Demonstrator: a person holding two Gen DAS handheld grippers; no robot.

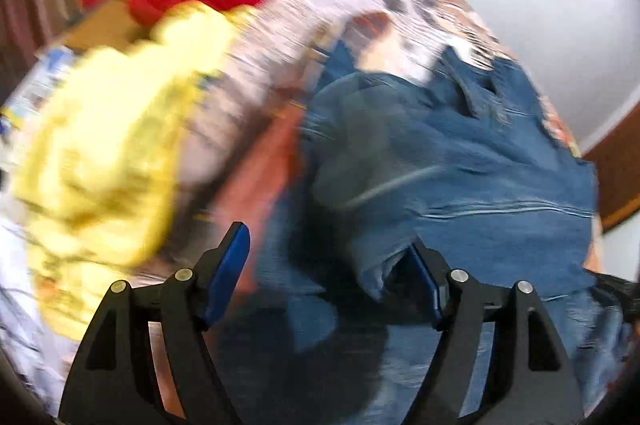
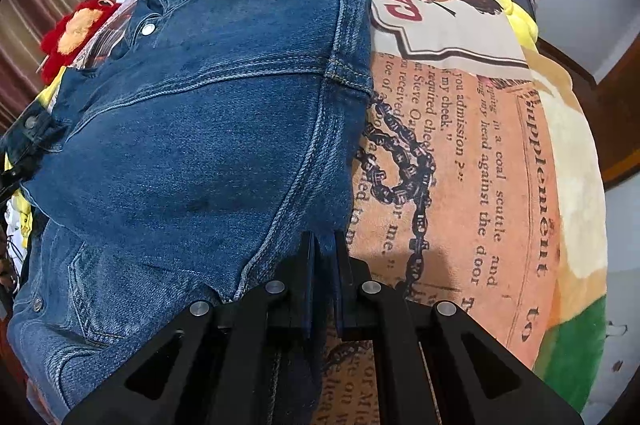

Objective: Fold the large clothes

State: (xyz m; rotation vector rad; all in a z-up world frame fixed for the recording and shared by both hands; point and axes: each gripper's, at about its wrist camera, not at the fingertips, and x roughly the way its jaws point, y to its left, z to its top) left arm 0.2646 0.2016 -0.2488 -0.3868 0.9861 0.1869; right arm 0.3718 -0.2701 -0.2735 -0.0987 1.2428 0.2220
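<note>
right gripper (image 2: 322, 245) pinches the jacket (image 2: 208, 113) edge on the blanket (image 2: 460, 153); left gripper (image 1: 328, 265) hangs wide, empty. mid-fold; next, left needs a grip.

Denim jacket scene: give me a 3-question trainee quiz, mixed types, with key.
1. True or false: the right tool is shut on the denim jacket.
2. The left tool is: A) open, B) shut on the yellow cloth.
3. Fill in: the jacket lies on a printed ____.

Key: 1 true; 2 A; 3 blanket.
</note>
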